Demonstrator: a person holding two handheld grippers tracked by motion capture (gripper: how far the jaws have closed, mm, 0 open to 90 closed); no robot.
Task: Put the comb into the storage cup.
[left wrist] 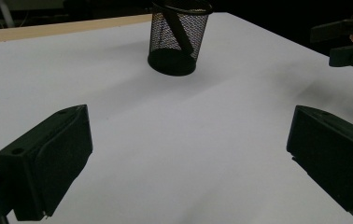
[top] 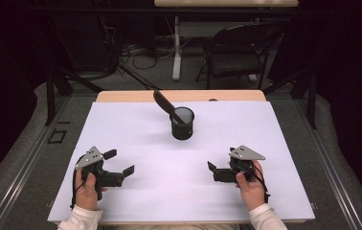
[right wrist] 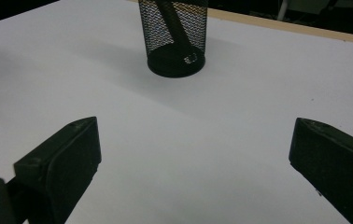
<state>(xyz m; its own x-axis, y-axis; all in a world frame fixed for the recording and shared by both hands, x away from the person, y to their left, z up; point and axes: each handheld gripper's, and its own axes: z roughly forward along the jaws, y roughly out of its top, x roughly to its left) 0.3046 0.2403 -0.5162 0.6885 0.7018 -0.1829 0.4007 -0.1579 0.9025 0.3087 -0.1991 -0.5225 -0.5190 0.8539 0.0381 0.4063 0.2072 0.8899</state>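
Observation:
A black mesh cup (top: pixel 182 124) stands upright on the white sheet (top: pixel 136 134), slightly behind the table's middle. A dark flat-handled utensil (top: pixel 163 102) leans in it, sticking out toward the back left. My left gripper (top: pixel 119 162) rests near the front left, open, with nothing between its jaws. My right gripper (top: pixel 220 159) rests near the front right, also open and empty. Both point inward toward the cup. The cup (left wrist: pixel 177 39) is far ahead of the left gripper (left wrist: pixel 189 126), and the cup (right wrist: pixel 173 39) is likewise far ahead of the right gripper (right wrist: pixel 195 135).
The white sheet covers most of a wooden table, whose bare edge (top: pixel 121 96) shows at the back. A folding chair (top: pixel 236 52) and a table leg (top: pixel 176 48) stand on the floor beyond. The right gripper's jaws (left wrist: pixel 352 42) show in the left gripper view.

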